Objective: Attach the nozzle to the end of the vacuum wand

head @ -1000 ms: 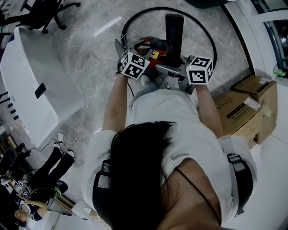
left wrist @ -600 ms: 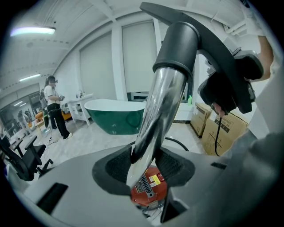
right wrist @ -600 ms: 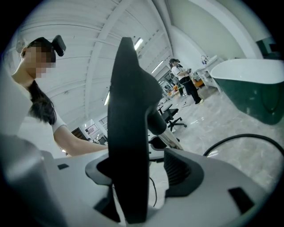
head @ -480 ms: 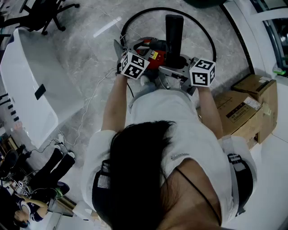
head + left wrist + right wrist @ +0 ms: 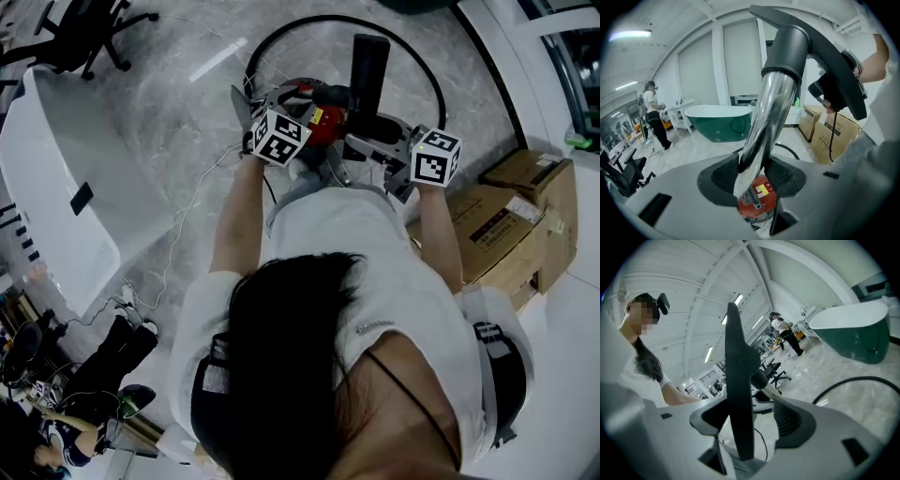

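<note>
Jaws of the left gripper (image 5: 752,176) are clamped on the chrome wand (image 5: 771,112); those of the right gripper (image 5: 750,420) have just been opened, the nozzle (image 5: 738,380) standing loose between them. An unseated collar (image 5: 785,51) could let the nozzle be knocked off. The wand's long axis rises steeply, nozzle uppermost.

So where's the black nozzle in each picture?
Head view: nozzle top middle, upright beyond the red vacuum body.
Left gripper view: nozzle at top, capping the shiny wand.
Right gripper view: nozzle dead centre, edge-on.
Shared landmark: the black hose curving across the floor, in all three.
</note>
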Action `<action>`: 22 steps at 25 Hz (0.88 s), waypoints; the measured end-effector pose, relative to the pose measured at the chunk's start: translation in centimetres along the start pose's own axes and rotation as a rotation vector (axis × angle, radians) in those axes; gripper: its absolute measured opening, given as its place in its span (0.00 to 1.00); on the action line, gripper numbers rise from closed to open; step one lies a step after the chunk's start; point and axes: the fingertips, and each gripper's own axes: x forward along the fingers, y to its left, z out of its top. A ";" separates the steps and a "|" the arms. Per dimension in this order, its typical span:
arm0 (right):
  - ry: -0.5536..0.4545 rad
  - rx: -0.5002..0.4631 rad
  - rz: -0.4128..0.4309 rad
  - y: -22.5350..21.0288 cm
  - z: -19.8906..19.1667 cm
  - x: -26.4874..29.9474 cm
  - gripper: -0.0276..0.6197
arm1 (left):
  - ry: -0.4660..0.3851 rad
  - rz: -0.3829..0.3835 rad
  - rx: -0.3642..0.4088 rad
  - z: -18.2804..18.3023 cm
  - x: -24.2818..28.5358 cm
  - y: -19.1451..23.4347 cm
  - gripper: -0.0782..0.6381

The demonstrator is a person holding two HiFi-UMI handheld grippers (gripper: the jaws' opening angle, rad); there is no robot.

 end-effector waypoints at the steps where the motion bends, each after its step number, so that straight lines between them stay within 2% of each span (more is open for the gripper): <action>1: 0.005 0.010 0.005 0.0 -0.3 -0.2 0.49 | 0.002 -0.001 0.002 0.0 0.1 -0.2 0.34; 10: -0.030 0.050 0.010 0.1 -0.8 -1.4 0.50 | 0.013 -0.012 0.024 0.0 0.7 -0.5 0.34; 14: -0.086 0.098 0.006 -0.1 -0.3 -2.6 0.50 | 0.019 -0.012 0.032 0.2 0.9 -1.1 0.34; 22: -0.131 0.109 -0.004 0.0 -0.5 -4.1 0.50 | 0.019 -0.004 0.025 0.1 1.0 -1.1 0.34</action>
